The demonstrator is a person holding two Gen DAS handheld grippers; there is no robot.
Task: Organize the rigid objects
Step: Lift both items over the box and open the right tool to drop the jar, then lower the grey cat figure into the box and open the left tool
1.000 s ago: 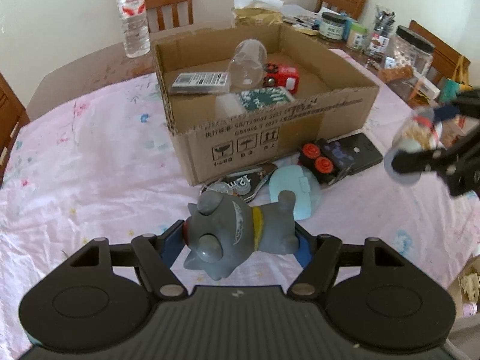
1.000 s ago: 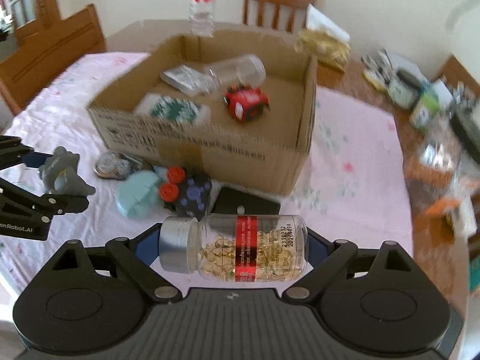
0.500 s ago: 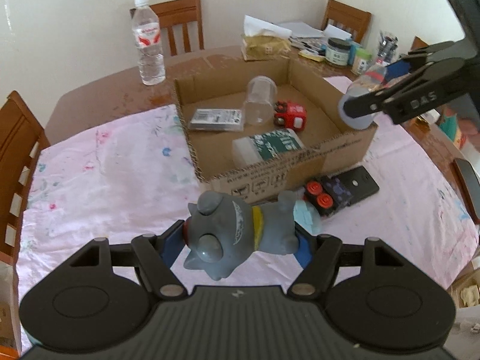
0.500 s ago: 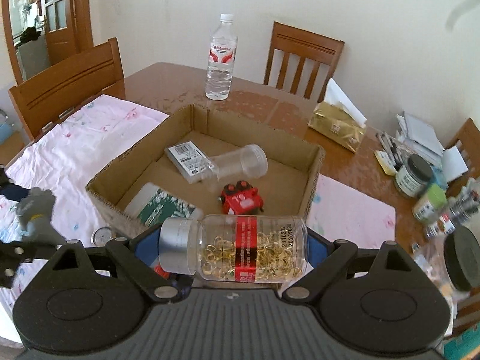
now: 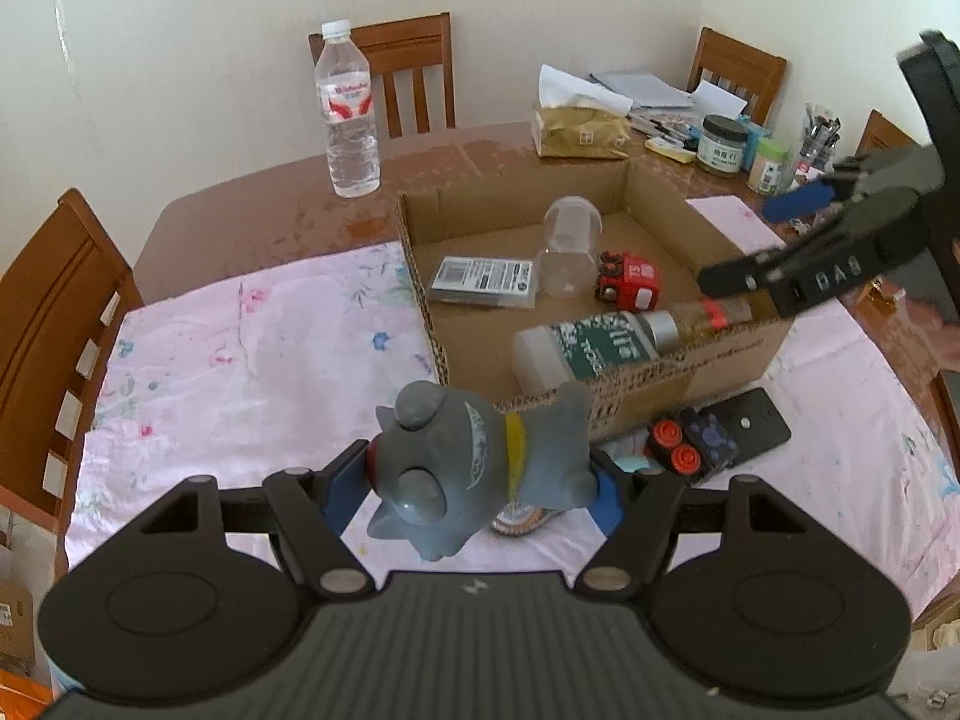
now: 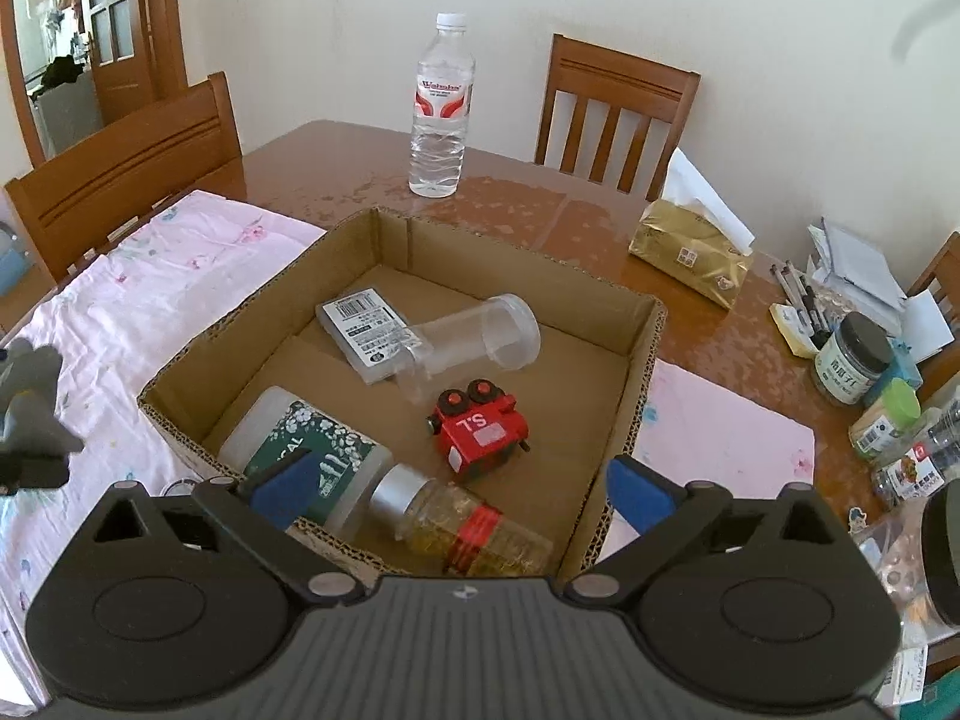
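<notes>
My left gripper (image 5: 480, 480) is shut on a grey toy cat (image 5: 474, 468) and holds it above the pink cloth, in front of the cardboard box (image 5: 420, 276). My right gripper (image 6: 459, 480) is open and empty above the box's near right corner (image 6: 600, 510). The capsule bottle (image 6: 468, 531) with a silver cap and red label lies in the box below it, beside a green-labelled white bottle (image 6: 300, 450). The box also holds a red toy car (image 6: 480, 432), a clear cup (image 6: 474, 342) and a flat grey pack (image 6: 366, 333).
On the cloth in front of the box lie a black phone (image 5: 750, 426), a dark block with red wheels (image 5: 690, 444) and a light blue item (image 5: 630, 462). A water bottle (image 5: 348, 120), tissue pack (image 5: 582, 126) and jars (image 6: 852, 360) stand behind. Wooden chairs surround the table.
My right gripper moved over the box, opened and let go of the capsule bottle, which now lies in the box. My left gripper rose with the toy cat.
</notes>
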